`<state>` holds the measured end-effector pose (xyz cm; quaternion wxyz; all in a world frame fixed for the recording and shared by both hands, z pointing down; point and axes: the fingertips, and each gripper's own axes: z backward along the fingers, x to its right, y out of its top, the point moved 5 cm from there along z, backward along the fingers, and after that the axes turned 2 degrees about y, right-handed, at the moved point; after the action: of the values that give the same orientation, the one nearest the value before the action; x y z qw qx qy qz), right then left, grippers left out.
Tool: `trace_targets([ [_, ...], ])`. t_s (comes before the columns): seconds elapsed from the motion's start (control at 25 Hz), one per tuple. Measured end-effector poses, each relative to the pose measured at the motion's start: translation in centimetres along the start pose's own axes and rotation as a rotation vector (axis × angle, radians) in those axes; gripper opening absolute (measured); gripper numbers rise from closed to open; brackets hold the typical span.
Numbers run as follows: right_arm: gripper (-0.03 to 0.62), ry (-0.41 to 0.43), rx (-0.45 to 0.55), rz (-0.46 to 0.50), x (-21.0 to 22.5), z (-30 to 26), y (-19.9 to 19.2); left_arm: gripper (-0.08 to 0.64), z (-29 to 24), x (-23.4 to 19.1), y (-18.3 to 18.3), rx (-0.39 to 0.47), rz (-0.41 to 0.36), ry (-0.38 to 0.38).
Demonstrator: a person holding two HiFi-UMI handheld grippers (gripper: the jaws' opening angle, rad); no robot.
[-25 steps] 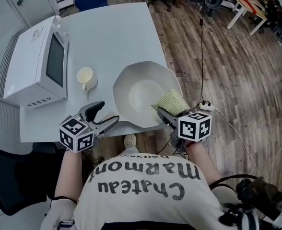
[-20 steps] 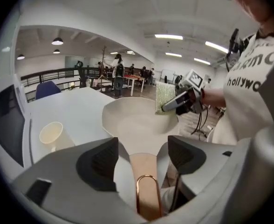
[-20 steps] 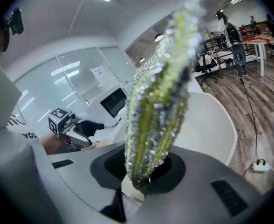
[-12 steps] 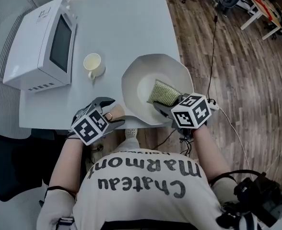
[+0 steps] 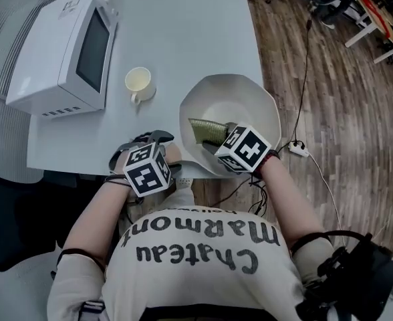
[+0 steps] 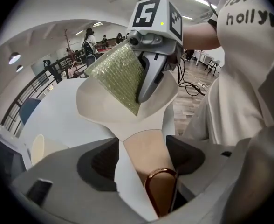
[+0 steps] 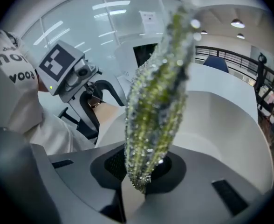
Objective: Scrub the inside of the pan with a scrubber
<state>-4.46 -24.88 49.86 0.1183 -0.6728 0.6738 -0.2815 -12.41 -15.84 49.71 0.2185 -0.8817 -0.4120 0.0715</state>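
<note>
We are working at the pan [image 5: 240,99], whose right rim is hanging past the table [image 5: 183,32] edge, while open tabletop is stretching beyond its far rim. Our left gripper [image 5: 167,154] is closing its spread jaws around the pan's handle [image 6: 148,148], not yet pressing it. Our right gripper [image 5: 213,142] is pinching the scrubber [image 5: 206,131] over the pan's floor. Since a second ago, the scrubber has been moving inward from the pan's near-right rim, and the left gripper has been reaching the handle. We are counting two grippers, one pan, one scrubber, one cup [image 5: 138,81] and one microwave [image 5: 63,45] left of the pan.
</note>
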Motion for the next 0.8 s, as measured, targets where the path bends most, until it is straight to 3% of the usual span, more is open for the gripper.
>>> trace_targets([
  [0.28,0.052,0.02,-0.128,0.123,0.2,-2.6,1.1,0.298,0.2,-0.6,0.3,0.044,0.016,-0.067],
  [0.52,0.054,-0.01,-0.195,0.232,1.3,-4.6,2.7,0.295,0.5,-1.5,0.0,0.037,-0.023,-0.125],
  [0.68,0.054,0.016,-0.233,0.196,1.5,-5.7,3.5,0.293,0.7,-2.0,-0.3,0.021,-0.053,-0.149],
  [0.8,0.054,-0.013,-0.257,0.18,2.1,-6.1,4.4,0.295,0.7,-1.9,-0.2,0.007,-0.079,-0.152],
])
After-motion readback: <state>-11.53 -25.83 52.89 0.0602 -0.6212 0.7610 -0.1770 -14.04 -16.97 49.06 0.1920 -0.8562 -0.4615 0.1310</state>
